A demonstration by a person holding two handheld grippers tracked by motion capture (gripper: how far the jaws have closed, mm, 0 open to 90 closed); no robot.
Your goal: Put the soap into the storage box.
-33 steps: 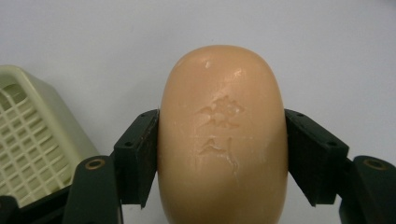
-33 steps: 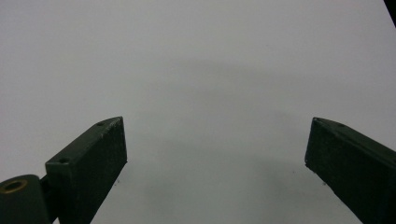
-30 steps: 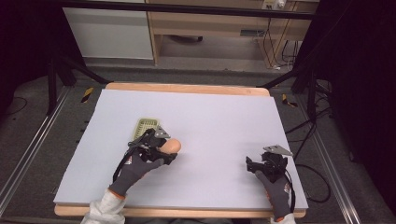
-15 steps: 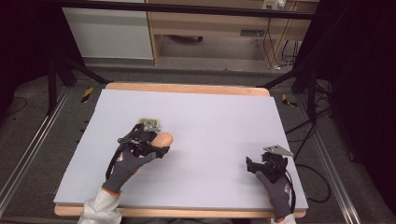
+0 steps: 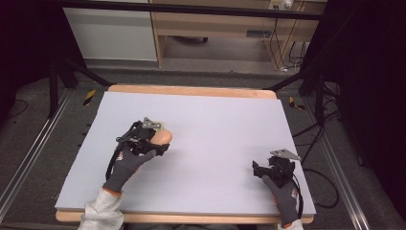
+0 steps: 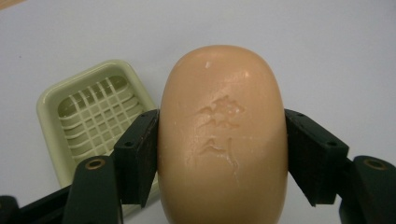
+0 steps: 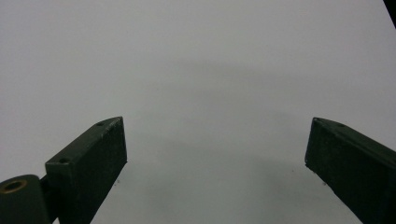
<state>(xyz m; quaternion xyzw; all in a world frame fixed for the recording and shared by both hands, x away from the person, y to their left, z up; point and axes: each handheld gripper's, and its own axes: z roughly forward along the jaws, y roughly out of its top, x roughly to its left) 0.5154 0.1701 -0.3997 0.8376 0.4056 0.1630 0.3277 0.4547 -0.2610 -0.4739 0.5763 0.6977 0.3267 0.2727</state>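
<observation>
A peach-coloured oval bar of soap (image 6: 222,135) with a stamped mark sits between the jaws of my left gripper (image 6: 222,140), which is shut on its sides. In the high view the soap (image 5: 164,137) and left gripper (image 5: 160,142) are over the left middle of the table. A pale green soap dish (image 6: 88,116) with a grid bottom lies just beyond and to the left of the soap, partly hidden by a jaw. My right gripper (image 5: 257,169) rests near the front right, open (image 7: 215,135) over bare surface with nothing between its jaws.
The pale grey mat (image 5: 215,120) covers a wooden board with edges on all sides. Dark stand legs and cables (image 5: 306,100) lie on the floor around it. A cabinet (image 5: 110,33) stands behind.
My left gripper has carried the soap leftward and away from the person, and it now sits over the soap dish. The right gripper has stayed where it was.
</observation>
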